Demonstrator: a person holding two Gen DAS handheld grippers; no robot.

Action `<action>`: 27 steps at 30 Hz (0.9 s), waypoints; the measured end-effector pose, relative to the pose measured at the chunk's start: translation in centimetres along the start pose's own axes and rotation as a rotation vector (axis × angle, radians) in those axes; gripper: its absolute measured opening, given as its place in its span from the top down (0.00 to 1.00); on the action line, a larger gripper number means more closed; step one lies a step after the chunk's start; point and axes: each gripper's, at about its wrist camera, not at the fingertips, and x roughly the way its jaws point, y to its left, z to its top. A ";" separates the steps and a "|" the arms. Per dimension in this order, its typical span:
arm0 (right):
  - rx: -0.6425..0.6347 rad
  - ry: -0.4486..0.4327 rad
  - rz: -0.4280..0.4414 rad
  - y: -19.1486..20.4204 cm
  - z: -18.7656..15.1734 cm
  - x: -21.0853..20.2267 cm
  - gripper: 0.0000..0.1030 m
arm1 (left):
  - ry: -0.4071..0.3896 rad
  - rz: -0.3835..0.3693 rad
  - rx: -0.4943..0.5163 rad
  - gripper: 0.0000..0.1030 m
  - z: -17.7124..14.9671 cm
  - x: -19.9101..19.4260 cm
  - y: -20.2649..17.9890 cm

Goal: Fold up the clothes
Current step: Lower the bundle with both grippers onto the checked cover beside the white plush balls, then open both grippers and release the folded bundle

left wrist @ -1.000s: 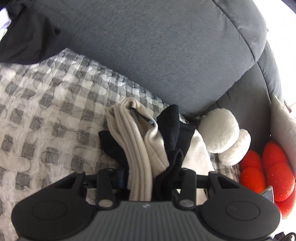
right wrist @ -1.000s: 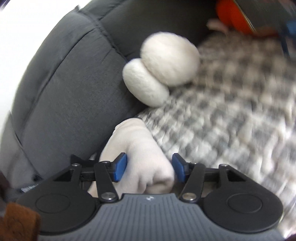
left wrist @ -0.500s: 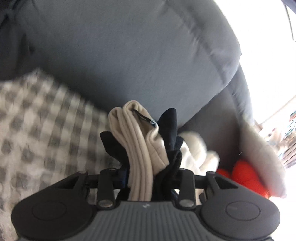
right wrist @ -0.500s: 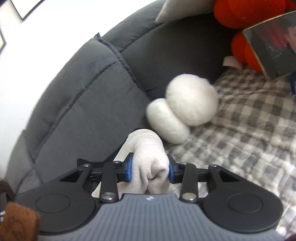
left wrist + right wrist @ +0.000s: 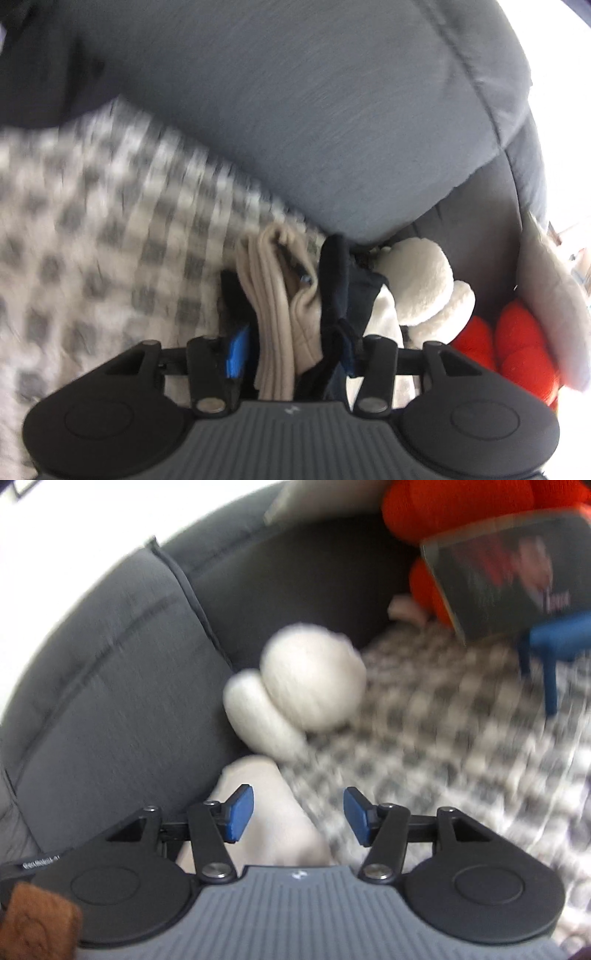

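Left gripper clenched on beige-and-black sock bundle, bundle upright between blue pads, above checkered blanket, near sofa backrest. Right gripper released, jaws wide apart; cream folded garment lies by left pad, against sofa backrest, just below white plush toy.

Your right gripper has black linkage arms, silver pivot screws, blue pads and a ribbed grey housing (small white logo).
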 end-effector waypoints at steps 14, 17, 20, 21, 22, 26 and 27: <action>-0.211 0.058 -0.077 2.4 -1.9 1.4 0.74 | -0.031 0.060 0.598 0.73 -3.6 -0.1 -2.9; -0.197 0.065 -0.061 1.7 -2.5 1.9 0.74 | -0.056 0.084 0.673 0.75 -4.7 0.2 -2.6; -0.186 0.068 -0.062 1.6 -2.5 1.8 0.80 | -0.056 0.076 0.667 0.75 -4.6 1.9 -3.3; -0.183 0.069 -0.062 1.5 -2.5 1.7 0.82 | -0.051 0.068 0.651 0.75 -4.5 1.9 -3.1; -0.180 0.070 -0.063 1.5 -2.5 1.6 0.82 | -0.046 0.060 0.638 0.75 -4.3 2.2 -3.3; -0.206 0.063 -0.081 1.9 -2.7 1.6 0.82 | -0.032 0.035 0.608 0.76 -3.9 3.1 -3.9; -0.221 0.060 -0.089 2.0 -2.8 1.6 0.82 | -0.028 0.030 0.605 0.76 -3.8 2.9 -3.9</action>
